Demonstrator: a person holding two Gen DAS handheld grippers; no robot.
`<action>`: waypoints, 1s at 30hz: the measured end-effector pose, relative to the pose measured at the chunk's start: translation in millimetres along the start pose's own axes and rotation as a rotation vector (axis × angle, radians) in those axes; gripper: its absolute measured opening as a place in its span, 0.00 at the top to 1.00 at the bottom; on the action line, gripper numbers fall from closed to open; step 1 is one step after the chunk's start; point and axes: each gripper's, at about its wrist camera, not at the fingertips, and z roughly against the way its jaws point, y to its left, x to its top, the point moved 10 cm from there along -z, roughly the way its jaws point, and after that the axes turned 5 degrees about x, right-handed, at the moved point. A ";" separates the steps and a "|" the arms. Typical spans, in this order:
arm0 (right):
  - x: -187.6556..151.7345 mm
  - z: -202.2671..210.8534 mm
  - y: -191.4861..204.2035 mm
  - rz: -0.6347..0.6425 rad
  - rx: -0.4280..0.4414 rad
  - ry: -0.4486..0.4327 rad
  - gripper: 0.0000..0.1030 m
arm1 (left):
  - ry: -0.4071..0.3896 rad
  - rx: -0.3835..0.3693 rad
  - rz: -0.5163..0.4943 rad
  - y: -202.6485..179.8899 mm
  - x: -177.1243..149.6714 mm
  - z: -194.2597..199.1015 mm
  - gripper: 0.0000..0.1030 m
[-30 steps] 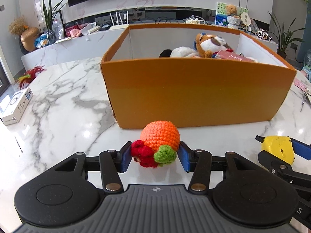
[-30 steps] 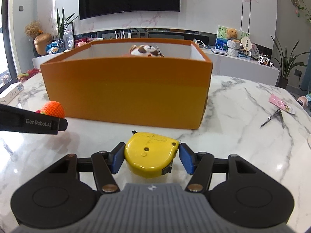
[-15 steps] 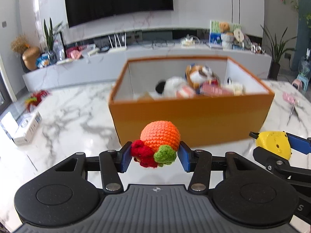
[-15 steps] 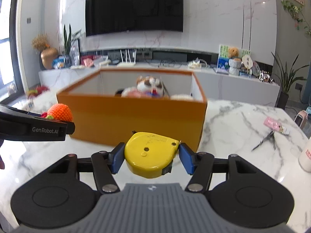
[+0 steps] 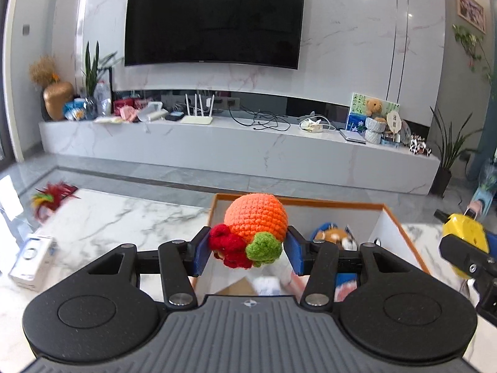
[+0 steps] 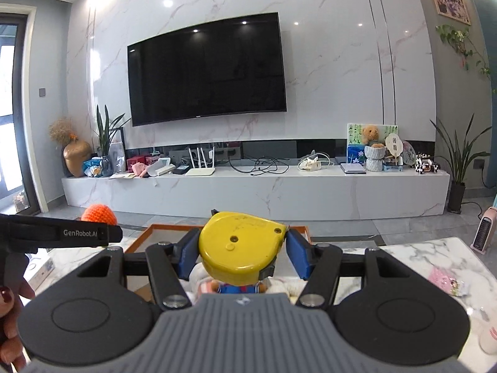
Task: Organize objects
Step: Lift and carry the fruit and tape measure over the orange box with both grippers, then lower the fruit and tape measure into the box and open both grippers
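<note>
My left gripper (image 5: 248, 250) is shut on an orange crochet ball (image 5: 256, 220) with red and green tufts, held up over the near left part of the open orange box (image 5: 400, 228). My right gripper (image 6: 238, 256) is shut on a yellow tape measure (image 6: 239, 248), raised over the same orange box (image 6: 139, 239). Plush toys (image 5: 334, 236) lie inside the box, partly hidden by the fingers. The tape measure (image 5: 464, 233) shows at the right edge of the left wrist view, and the ball (image 6: 98, 213) peeks over the left gripper's side in the right wrist view.
The box stands on a marble table (image 5: 102, 217). A small white carton (image 5: 32, 259) and a red feathery item (image 5: 51, 195) lie at its left. A pink packet (image 6: 445, 281) lies at the right. A hand (image 6: 9, 314) holds the left tool. A TV wall and long shelf stand behind.
Both grippers have risen from table level to above the box rim, carrying the crochet ball and the tape measure. The views now tilt up toward the TV wall.
</note>
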 end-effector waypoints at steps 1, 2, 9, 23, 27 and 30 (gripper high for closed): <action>-0.2 -9.2 -2.3 -0.006 -0.003 0.006 0.40 | 0.013 0.014 -0.006 -1.3 0.9 -10.6 0.44; 0.1 -17.0 -5.5 -0.016 -0.007 0.014 0.40 | 0.026 0.017 -0.012 -3.0 1.1 -19.4 0.44; -6.6 -64.0 -16.3 -0.066 -0.018 0.068 0.40 | 0.118 0.016 0.000 -10.5 -15.3 -71.9 0.44; -56.1 -115.0 -28.2 -0.060 -0.047 0.237 0.40 | 0.283 0.038 -0.033 -24.8 -56.5 -113.6 0.44; -64.9 -121.3 -30.3 -0.064 -0.045 0.269 0.40 | 0.301 0.053 -0.041 -25.8 -56.0 -115.6 0.44; -68.5 -123.6 -29.6 -0.044 -0.053 0.279 0.40 | 0.320 0.056 -0.040 -25.7 -56.9 -116.9 0.44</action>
